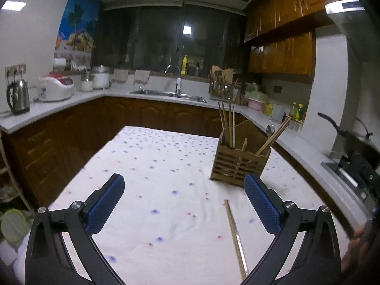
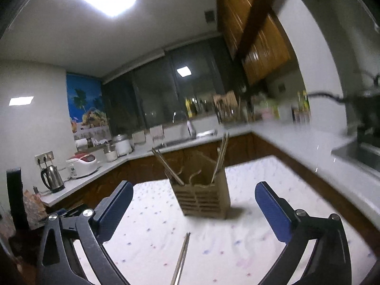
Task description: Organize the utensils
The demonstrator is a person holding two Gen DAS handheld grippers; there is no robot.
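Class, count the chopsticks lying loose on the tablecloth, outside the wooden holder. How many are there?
2, lying side by side as one pair of chopsticks on the tablecloth, in front of the wooden holder. Others stand inside the holder; nothing else loose is visible.

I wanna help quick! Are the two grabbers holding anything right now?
Left gripper: open, holding nothing.
Right gripper: open, holding nothing.

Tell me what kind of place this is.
A home kitchen, most likely. A sink with a tap sits under the window, a kettle and rice cooker stand on the counter, and wooden cabinets line the wall.
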